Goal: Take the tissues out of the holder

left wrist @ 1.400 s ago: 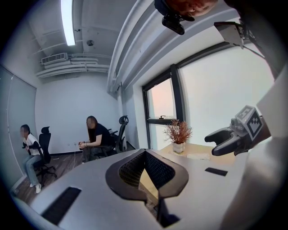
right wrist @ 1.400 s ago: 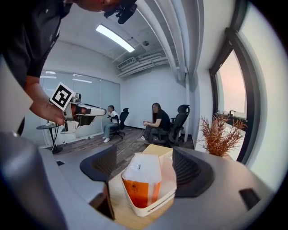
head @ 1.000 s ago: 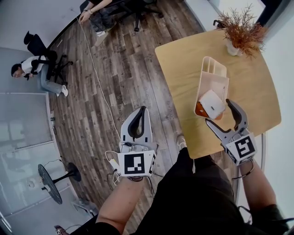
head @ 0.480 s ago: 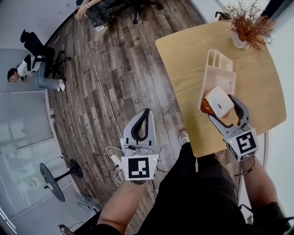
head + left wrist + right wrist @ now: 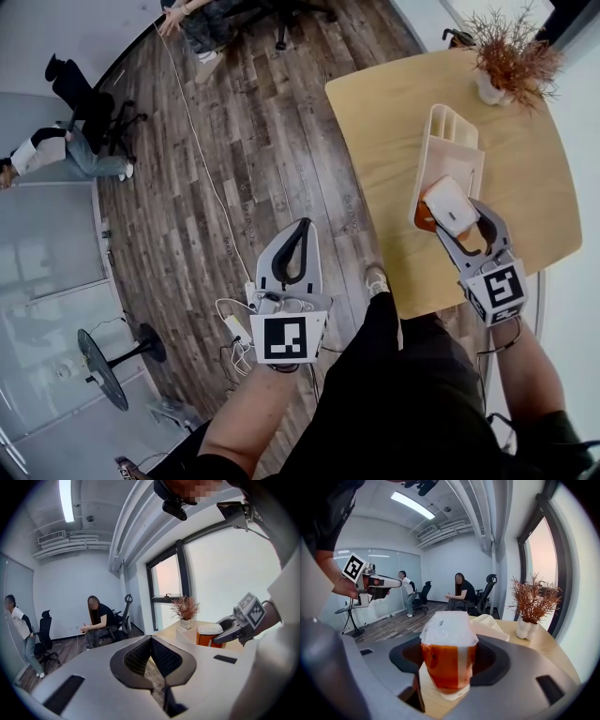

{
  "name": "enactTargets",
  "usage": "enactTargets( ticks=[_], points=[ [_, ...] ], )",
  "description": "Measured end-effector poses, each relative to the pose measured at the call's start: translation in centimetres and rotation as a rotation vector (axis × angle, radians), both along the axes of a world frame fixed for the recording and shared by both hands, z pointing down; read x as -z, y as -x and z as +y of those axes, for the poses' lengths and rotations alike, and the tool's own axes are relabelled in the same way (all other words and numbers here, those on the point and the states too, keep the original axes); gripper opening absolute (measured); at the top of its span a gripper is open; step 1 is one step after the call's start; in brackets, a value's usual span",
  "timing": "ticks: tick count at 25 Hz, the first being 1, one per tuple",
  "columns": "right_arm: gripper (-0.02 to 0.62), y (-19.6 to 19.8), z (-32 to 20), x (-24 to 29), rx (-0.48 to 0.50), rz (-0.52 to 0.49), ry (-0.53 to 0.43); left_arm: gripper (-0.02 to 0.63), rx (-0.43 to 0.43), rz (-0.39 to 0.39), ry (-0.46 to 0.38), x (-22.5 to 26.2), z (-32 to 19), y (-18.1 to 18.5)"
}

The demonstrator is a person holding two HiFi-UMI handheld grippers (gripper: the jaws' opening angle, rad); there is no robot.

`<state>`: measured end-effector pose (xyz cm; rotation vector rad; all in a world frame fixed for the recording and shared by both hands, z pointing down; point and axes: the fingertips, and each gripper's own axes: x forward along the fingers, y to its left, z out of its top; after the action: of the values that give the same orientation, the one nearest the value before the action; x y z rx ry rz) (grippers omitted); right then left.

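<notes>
One tissue pack [image 5: 451, 204] in holder [image 5: 450, 141], right gripper [image 5: 457, 216] jaws just closed onto it

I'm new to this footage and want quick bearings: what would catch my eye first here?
The orange, white-topped tissue pack stands in the near end of the cream holder on the wooden table. The right gripper has just been closing its jaws, which now press the pack's sides. The left gripper, jaws together and empty, is held over the wood floor left of the table.
</notes>
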<state>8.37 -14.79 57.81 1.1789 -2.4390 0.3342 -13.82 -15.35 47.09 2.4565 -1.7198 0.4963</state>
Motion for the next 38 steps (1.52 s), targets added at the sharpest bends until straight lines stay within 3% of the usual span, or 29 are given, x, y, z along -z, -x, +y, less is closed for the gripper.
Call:
enactTargets(
  ticks=[19, 38],
  points=[
    [0.267, -0.5, 0.9, 7.4, -0.031, -0.015, -0.040, 0.005, 0.044, 0.001, -0.105, 6.8, 1.0, 3.3],
    [0.267, -0.2, 1.5, 13.8, -0.021, -0.033, -0.124, 0.005, 0.100, 0.103, -0.188, 13.9, 2.9, 3.7]
  ],
)
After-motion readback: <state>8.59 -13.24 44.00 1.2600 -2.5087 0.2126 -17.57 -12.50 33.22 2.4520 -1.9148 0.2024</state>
